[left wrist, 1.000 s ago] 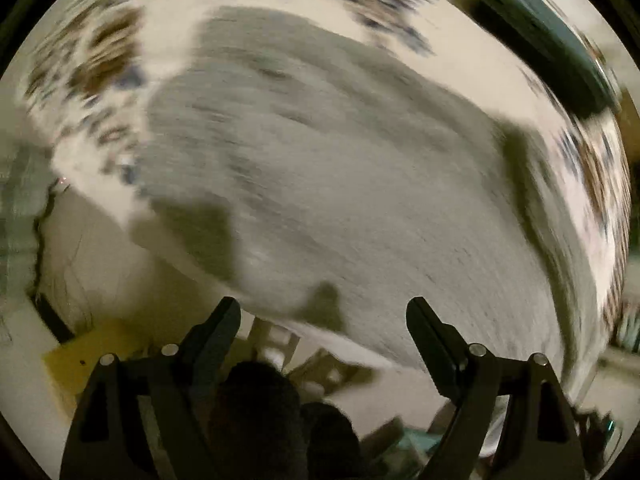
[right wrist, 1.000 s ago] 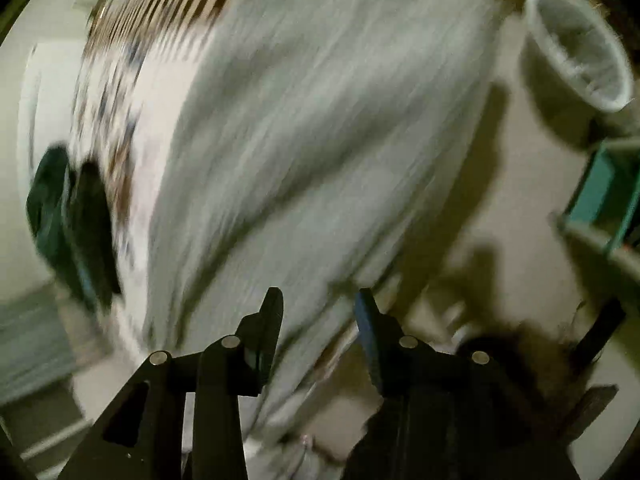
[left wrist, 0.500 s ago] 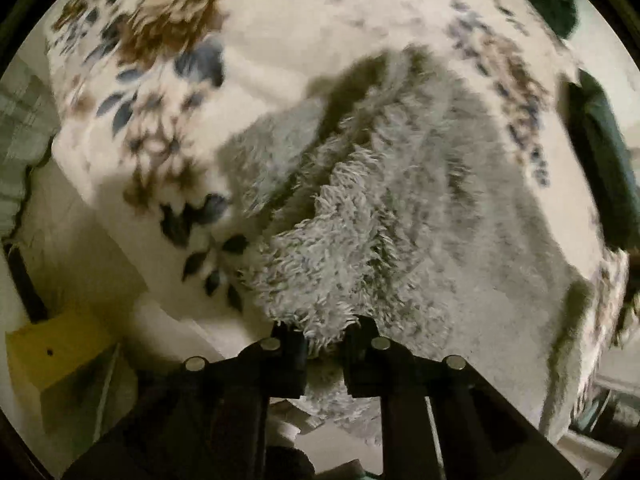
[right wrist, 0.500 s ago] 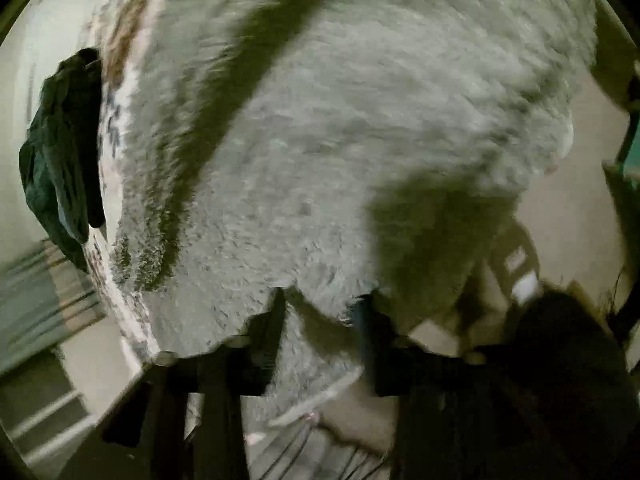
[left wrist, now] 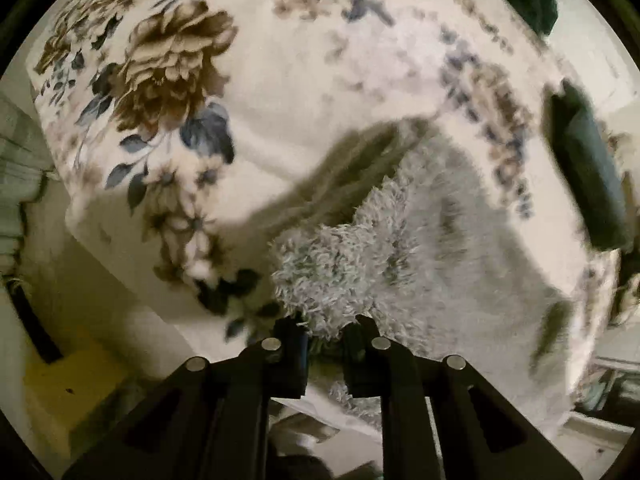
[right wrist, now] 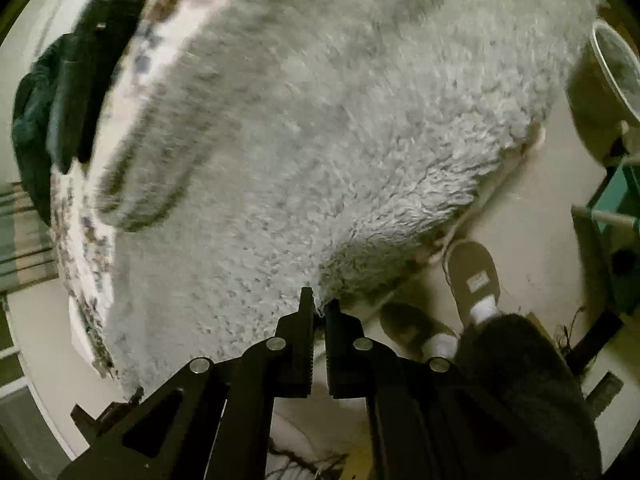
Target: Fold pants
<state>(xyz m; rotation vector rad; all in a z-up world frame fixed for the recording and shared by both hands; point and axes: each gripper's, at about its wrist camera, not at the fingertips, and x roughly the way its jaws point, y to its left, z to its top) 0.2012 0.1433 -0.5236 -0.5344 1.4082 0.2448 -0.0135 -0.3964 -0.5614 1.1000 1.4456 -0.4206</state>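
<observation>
The pants (left wrist: 420, 240) are grey shaggy fleece, spread over a floral bedspread (left wrist: 280, 80). In the left wrist view my left gripper (left wrist: 328, 322) pinches a lifted tuft at the pants' near edge. Its jaws are opening slightly, with the fleece still pressed between the pads. In the right wrist view the pants (right wrist: 340, 120) fill most of the picture. My right gripper (right wrist: 319, 300) is shut on their near edge, close to the bed's corner, with a thin bit of fleece between the pads. Both grippers point steeply down.
A dark green garment (left wrist: 588, 172) lies on the bed's far side, the same garment (right wrist: 60, 92) showing at the left in the right view. A person's slippered feet (right wrist: 474, 276) stand on the floor. A white basket (right wrist: 616, 68) and a yellow box (left wrist: 68, 384) sit nearby.
Both grippers were open a second ago and have closed on the pants' near edge. The left has since drawn its tuft of fleece a little across the bedspread.
</observation>
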